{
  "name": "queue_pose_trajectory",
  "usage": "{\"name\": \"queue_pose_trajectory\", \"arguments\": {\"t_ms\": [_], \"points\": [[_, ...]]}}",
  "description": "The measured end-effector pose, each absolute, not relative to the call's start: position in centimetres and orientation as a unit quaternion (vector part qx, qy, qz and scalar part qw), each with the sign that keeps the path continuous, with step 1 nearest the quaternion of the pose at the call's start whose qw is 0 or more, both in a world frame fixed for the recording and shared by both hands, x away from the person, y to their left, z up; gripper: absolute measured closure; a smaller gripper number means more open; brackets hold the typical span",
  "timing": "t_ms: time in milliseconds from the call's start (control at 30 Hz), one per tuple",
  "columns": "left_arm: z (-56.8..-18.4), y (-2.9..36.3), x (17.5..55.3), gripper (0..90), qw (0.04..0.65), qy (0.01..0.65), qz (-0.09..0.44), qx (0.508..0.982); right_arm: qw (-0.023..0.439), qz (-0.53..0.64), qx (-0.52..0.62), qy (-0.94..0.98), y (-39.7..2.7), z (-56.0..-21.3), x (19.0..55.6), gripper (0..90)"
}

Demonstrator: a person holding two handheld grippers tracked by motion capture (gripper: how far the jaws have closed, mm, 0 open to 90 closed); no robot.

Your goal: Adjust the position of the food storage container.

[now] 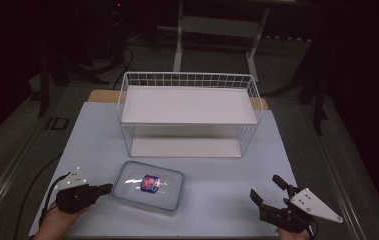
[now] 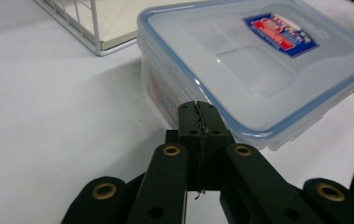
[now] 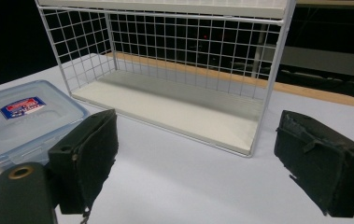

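A clear plastic container [image 1: 149, 186] with a blue-rimmed lid and a red and blue label lies flat on the white table cover, near the front left. My left gripper [image 1: 108, 188] is shut at the container's left side, with nothing between its jaws. In the left gripper view the closed tips [image 2: 198, 109] sit just in front of the container [image 2: 258, 60], at its near corner; I cannot tell whether they touch it. My right gripper [image 1: 264, 186] stands open at the front right with nothing in it. In the right gripper view its wide gap [image 3: 202, 140] faces the rack, with the container [image 3: 20, 116] off to the left.
A white wire rack [image 1: 187, 75] with an upper shelf and a lower shelf stands at the middle back of the table. Its corner [image 2: 79, 23] is close behind the container, and its open front [image 3: 165, 42] faces me. The white table cover [image 1: 92, 135] ends at a dark floor.
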State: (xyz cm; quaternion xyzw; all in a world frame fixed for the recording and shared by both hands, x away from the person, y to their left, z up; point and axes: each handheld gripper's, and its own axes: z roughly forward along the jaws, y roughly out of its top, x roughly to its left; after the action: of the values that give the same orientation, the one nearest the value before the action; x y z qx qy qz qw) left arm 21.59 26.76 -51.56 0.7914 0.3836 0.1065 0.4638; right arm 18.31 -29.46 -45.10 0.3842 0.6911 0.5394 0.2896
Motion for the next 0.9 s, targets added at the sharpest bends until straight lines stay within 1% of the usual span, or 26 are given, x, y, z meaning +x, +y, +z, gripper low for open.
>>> {"name": "queue_pose_trajectory", "arguments": {"t_ms": [167,500,567,733,900], "points": [[-51.5,26.0,21.4,88.7,0.465,0.375,0.098,0.796,0.288,0.539,0.384,0.692,-29.4,-45.1,18.4,13.2],[-51.4,23.1,21.1,88.7,0.473,0.339,0.063,0.811,0.288,0.538,0.383,0.693,-29.3,-45.2,18.4,13.2],[-51.2,22.5,21.1,88.7,0.473,0.332,0.065,0.814,0.289,0.538,0.382,0.694,-29.3,-45.1,18.4,13.2],[-51.1,22.4,21.7,88.7,0.465,0.344,0.078,0.812,0.288,0.538,0.383,0.694,-29.4,-45.2,18.5,13.2],[-51.6,22.4,22.3,88.8,0.469,0.355,0.066,0.806,0.289,0.538,0.382,0.693,-29.4,-45.2,18.5,13.2]]}}
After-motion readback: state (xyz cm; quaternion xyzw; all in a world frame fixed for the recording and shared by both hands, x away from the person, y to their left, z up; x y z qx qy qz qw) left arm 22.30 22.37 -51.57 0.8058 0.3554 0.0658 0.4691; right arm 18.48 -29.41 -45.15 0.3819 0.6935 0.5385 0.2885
